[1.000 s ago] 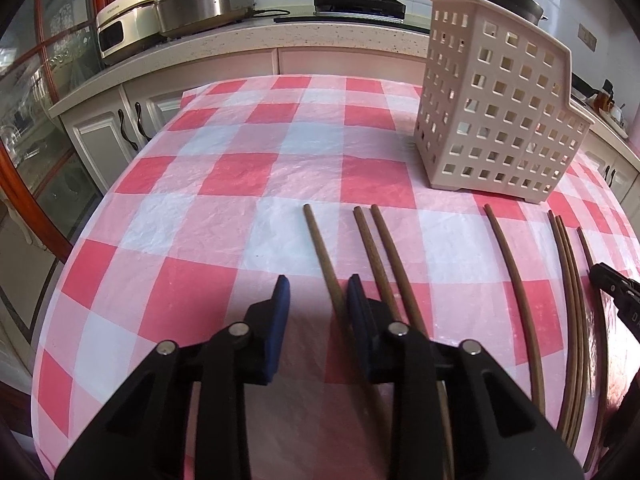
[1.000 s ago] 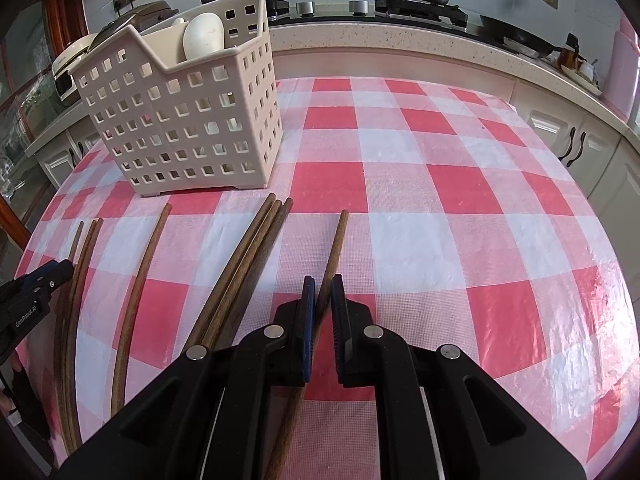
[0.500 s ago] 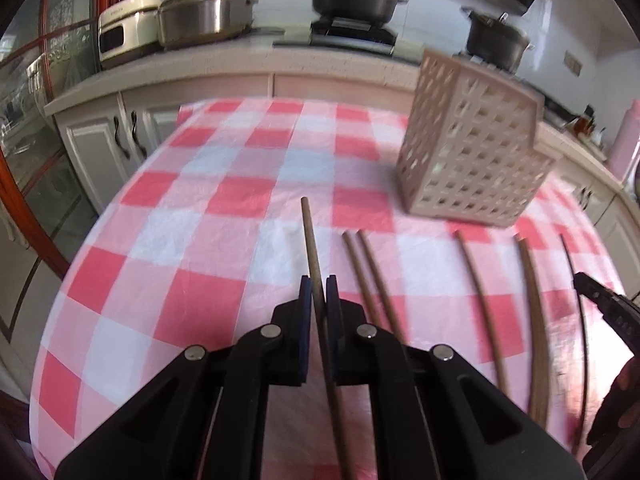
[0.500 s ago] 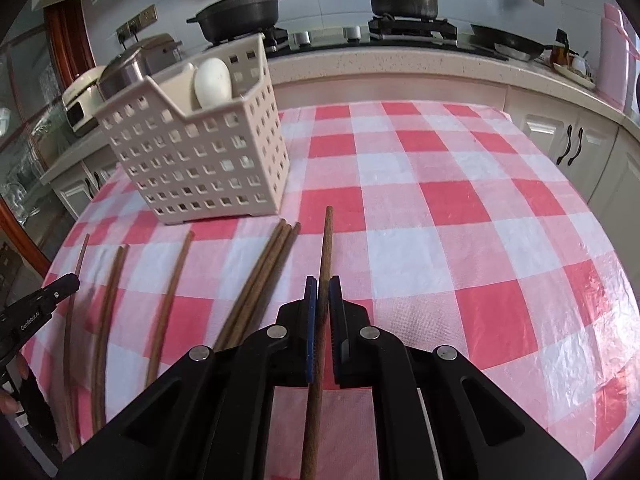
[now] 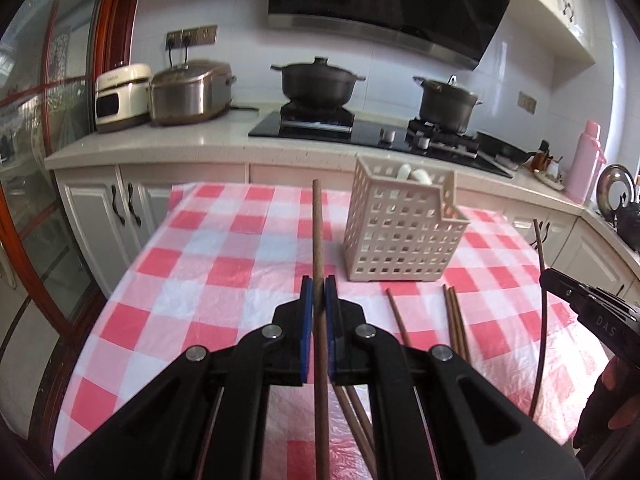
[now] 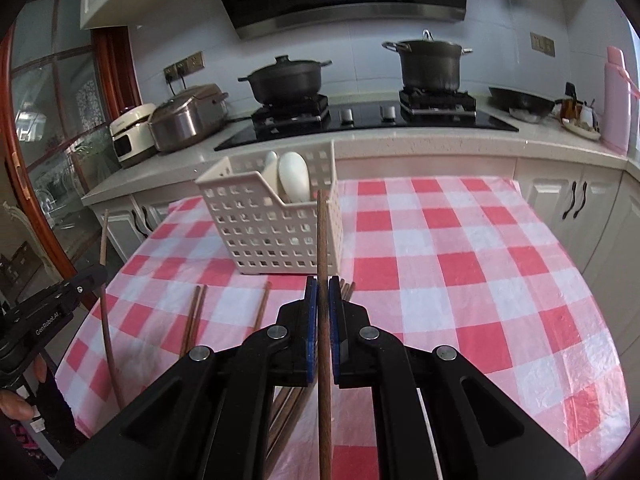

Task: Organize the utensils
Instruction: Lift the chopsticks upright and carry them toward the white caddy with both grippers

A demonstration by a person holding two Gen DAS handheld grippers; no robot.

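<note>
1. Left gripper (image 5: pixel 319 300): blue fingers (image 5: pixel 306 312) are pressing flat against a brown chopstick (image 5: pixel 318 240), nearly closed on it. The stick is running along the 6–12 o'clock line of the left wrist view, tip clear of the bench (image 5: pixel 200 280).
2. Right gripper (image 6: pixel 322 300): fingers (image 6: pixel 334 320) are likewise clamping a second chopstick (image 6: pixel 322 240), no visible gap either side, tip pointing to 12 o'clock.
3. Loose chopsticks (image 5: pixel 454 320) are lying on the checked cloth below the fingers, at 4–5 o'clock in the left view and 7–9 o'clock in the right view; not touched by either gripper.
4. Perforated basket (image 6: pixel 280 232) is standing further out, at 1 o'clock from the left gripper and 11 o'clock from the right. White spoons (image 6: pixel 294 176) are already sitting inside.
5. Judgement: carry step in hand, one stick per gripper. Next move calls for tipping each stick over the basket rim, then releasing; aim needs care, as the sticks are long.
</note>
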